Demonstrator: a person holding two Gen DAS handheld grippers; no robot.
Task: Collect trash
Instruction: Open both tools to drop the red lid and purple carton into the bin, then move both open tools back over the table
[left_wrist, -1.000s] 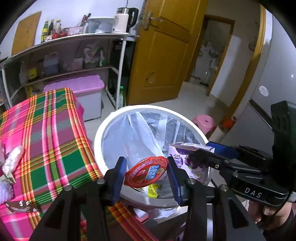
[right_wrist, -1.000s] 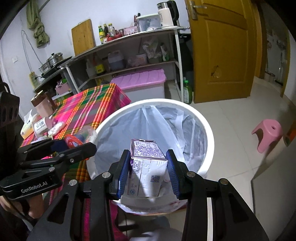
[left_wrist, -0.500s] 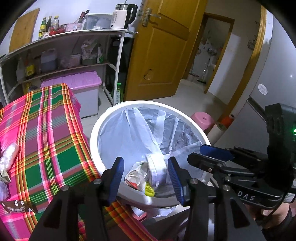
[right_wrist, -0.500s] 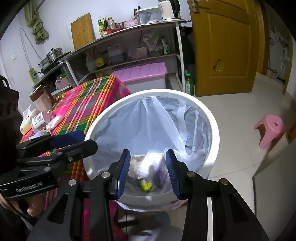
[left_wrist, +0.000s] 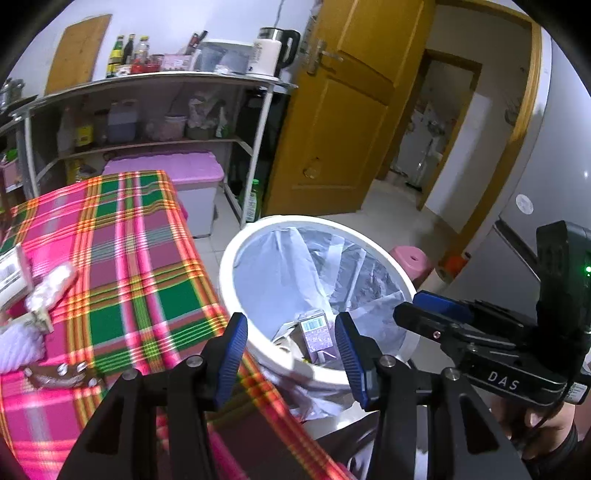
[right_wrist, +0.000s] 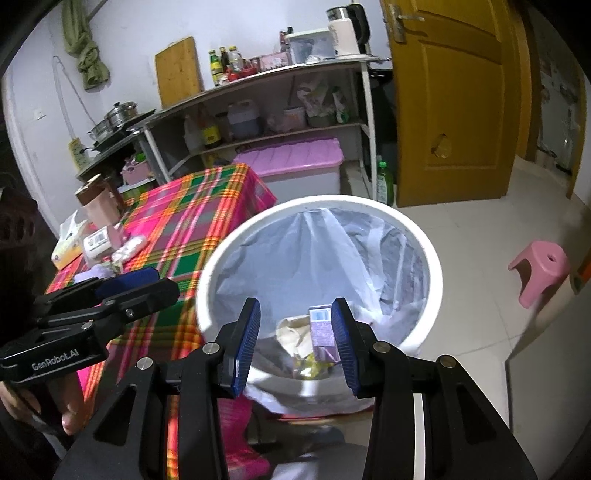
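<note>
A white trash bin (left_wrist: 229, 266) (right_wrist: 436, 273) lined with a thin plastic bag stands on the floor beside the plaid table. Inside it lie a purple carton (left_wrist: 318, 334) (right_wrist: 325, 332) and crumpled wrappers (right_wrist: 295, 330). My left gripper (left_wrist: 291, 354) (right_wrist: 159, 285) hangs open over the bin's near-left rim, nothing between its blue pads. My right gripper (right_wrist: 295, 347) (left_wrist: 406, 311) is open above the bin's near edge, also holding nothing. On the table lie a white wrapper (left_wrist: 51, 284) (right_wrist: 129, 247), a barcoded carton (right_wrist: 98, 242) and a tissue box (right_wrist: 66, 252).
The pink-green plaid tablecloth (left_wrist: 129, 258) (right_wrist: 192, 229) butts against the bin. A pink stool (right_wrist: 539, 266) stands on the tiled floor at right. A pink-lidded storage box (right_wrist: 295, 162), a metal shelf rack (right_wrist: 258, 133) and a yellow door (right_wrist: 450, 92) stand behind.
The red-lidded cup left my left gripper and the purple carton left my right gripper; both fell into the bin. Both grippers drew back, the left one toward the table.
</note>
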